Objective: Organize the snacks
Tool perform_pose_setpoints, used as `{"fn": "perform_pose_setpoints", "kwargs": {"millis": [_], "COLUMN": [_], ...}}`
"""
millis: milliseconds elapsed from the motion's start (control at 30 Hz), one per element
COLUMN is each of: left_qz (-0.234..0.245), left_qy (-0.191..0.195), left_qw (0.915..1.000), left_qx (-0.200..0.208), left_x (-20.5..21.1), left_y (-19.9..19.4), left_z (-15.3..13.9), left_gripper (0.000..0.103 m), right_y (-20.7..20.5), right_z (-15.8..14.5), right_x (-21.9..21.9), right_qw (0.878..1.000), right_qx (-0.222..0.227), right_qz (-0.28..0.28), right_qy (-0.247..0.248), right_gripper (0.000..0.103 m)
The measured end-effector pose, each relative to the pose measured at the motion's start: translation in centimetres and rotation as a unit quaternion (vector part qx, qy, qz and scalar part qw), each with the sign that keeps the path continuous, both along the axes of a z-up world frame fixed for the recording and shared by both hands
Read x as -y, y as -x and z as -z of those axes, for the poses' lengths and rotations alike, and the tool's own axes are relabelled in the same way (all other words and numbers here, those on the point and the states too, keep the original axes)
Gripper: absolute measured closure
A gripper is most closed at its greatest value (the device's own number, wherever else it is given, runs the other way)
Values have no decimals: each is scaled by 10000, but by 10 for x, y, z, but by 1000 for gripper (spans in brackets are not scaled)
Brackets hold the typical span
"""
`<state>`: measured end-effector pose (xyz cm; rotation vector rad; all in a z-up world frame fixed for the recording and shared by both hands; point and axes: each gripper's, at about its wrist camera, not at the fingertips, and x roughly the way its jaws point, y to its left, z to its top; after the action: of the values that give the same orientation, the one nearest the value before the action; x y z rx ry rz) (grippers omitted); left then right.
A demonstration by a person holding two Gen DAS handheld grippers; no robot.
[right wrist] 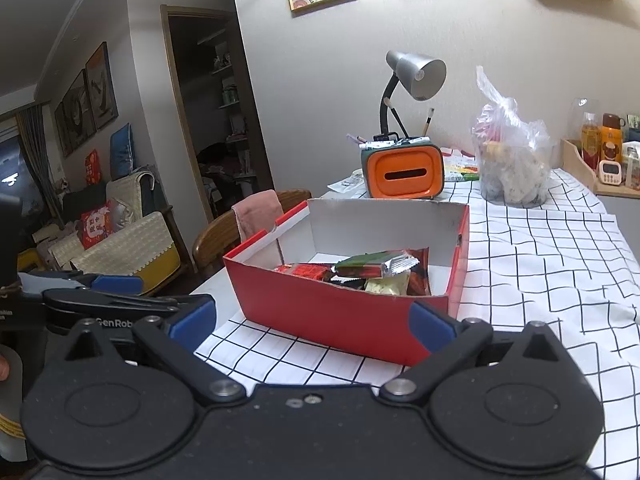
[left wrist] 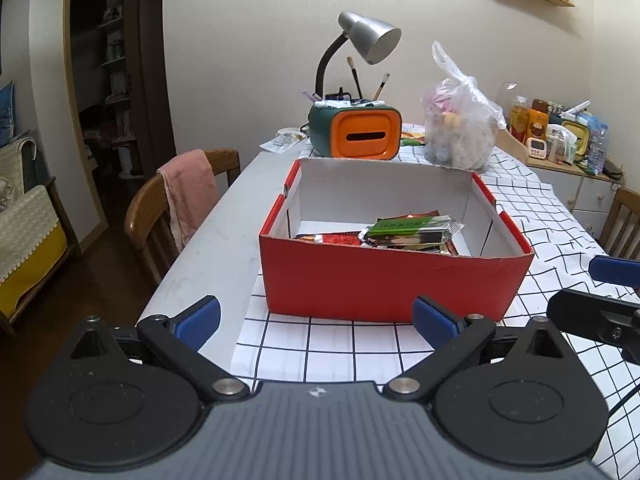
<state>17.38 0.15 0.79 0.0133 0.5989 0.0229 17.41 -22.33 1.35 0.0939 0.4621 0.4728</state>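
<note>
Both tongs hang back from the red box [left wrist: 394,284] here, which sits on the checked cloth [left wrist: 328,340] over the white table [left wrist: 224,232]. The left gripper [left wrist: 316,318] has its blue pads flung as wide as they go, nothing between them but cloth and the box's near wall. The right gripper [right wrist: 312,320] is the same story, jaws spread wide and empty, the box's near corner showing in the gap. Inside the box, the snack packets [left wrist: 404,234] are heaped toward the near right of the floor, a green-and-silver wrapper [right wrist: 372,264] lying on top of red ones. In the left view the right tongs peek in at 3 o'clock; in the right view the left tongs lie at 9 o'clock. Beyond the box at 12 o'clock stands the orange-faced holder [left wrist: 358,132] with brushes and a grey desk lamp [left wrist: 368,36], and at 1 o'clock a clear plastic bag [left wrist: 460,128], knotted and full
</note>
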Motion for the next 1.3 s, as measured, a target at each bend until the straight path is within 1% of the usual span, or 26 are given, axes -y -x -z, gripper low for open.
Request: {"fn": "perform_pose_setpoints", "kwargs": {"millis": [33, 133, 233, 333, 467, 633, 700, 800, 933, 1067, 1167, 1300], "left_qz": [-22, 58, -93, -102, -99, 1, -19, -84, -91, -74, -40, -26], "left_qy": [-15, 130, 14, 128, 209, 28, 23, 56, 62, 125, 144, 95], "left_qw": [10000, 9999, 9998, 9996, 9997, 10000, 10000, 9999, 9999, 9997, 9997, 9995], "left_qx": [-37, -60, -152, -223, -48, 21, 27, 75, 103, 207, 208, 310], "left_x": [1, 1, 6, 7, 11, 17, 16, 13, 9, 7, 7, 8], "left_y": [-1, -1, -7, -11, -8, -7, -8, -8, -10, -10, -11, -12], "left_z": [0, 0, 3, 7, 5, 7, 9, 12, 16, 16, 17, 13], "left_gripper": [0, 0, 0, 0, 0, 0, 0, 0, 0, 0, 0, 0], "right_y": [-1, -2, -3, -3, -1, -3, -4, -3, -1, -2, -4, -8], "right_z": [0, 0, 0, 1, 1, 2, 4, 6, 7, 4, 4, 3], "right_x": [0, -2, -2, 0, 4, 8, 9, 7, 4, -3, -8, -12], "right_qw": [10000, 10000, 10000, 9999, 9997, 9996, 9996, 9995, 9995, 9994, 9993, 9991], "right_qx": [-6, 22, 74, 92, 162, 179, 173, 217, 237, 330, 350, 392], "right_qz": [9, 21, 37, 72, 154, 209, 209, 231, 189, 114, 88, 94], "right_qy": [5, -4, 38, 39, 22, -71, -94, -24, -71, 17, 66, 122], "right_gripper": [0, 0, 0, 0, 0, 0, 0, 0, 0, 0, 0, 0]}}
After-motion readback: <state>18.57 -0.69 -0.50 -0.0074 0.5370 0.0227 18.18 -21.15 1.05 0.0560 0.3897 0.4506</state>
